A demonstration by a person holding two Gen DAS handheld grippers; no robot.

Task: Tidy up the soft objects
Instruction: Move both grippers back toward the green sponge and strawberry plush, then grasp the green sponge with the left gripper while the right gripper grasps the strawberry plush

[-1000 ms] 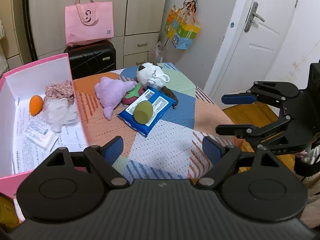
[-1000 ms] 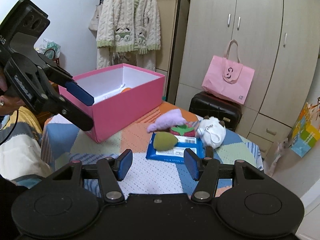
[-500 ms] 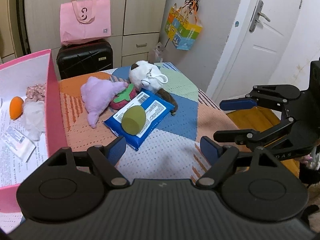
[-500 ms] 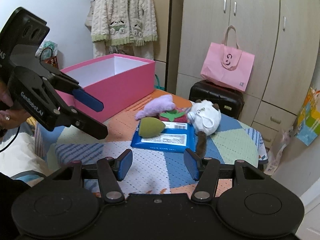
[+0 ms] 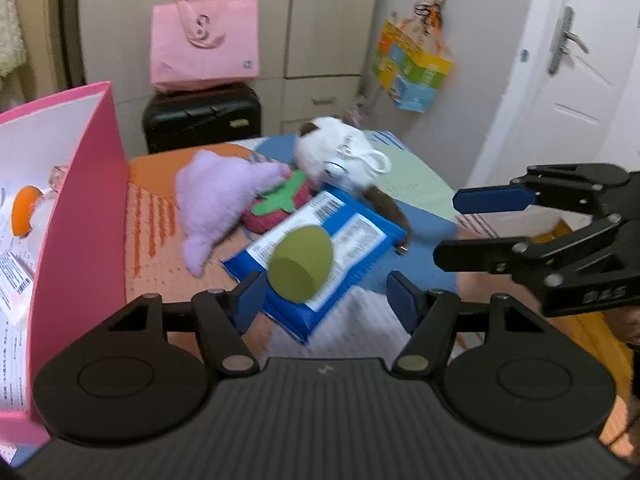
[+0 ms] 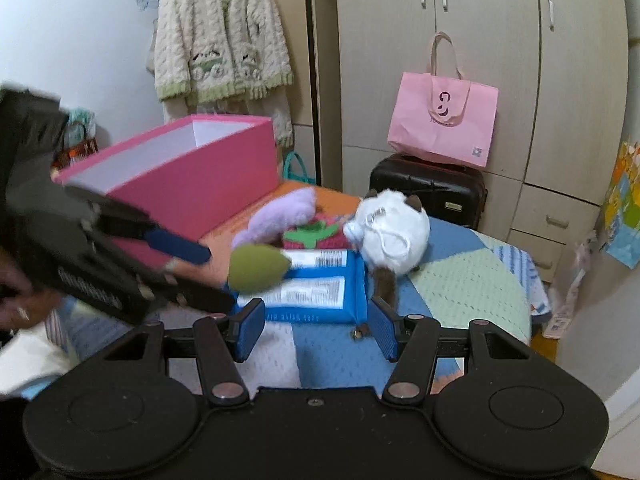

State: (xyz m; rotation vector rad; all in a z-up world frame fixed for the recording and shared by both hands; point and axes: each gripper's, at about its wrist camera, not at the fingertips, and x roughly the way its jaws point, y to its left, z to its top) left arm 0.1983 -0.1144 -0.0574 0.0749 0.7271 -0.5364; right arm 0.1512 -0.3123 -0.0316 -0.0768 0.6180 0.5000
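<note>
Green sponge (image 5: 301, 263) resting on blue pack (image 5: 320, 258), on the table beside pink box (image 5: 80, 216). Left gripper (image 5: 326, 300) closing around sponge's near end, pads not yet pressing, nothing held. Right gripper (image 6: 316, 322) spread, empty, low over pack's near edge. Risk: rounded, springy sponge squirting out sideways under an off-centre pinch, or rolling off the slick pack toward the purple plush (image 5: 218, 200). Also likely: right fingers nudging the pack and shifting the sponge mid-grab
</note>
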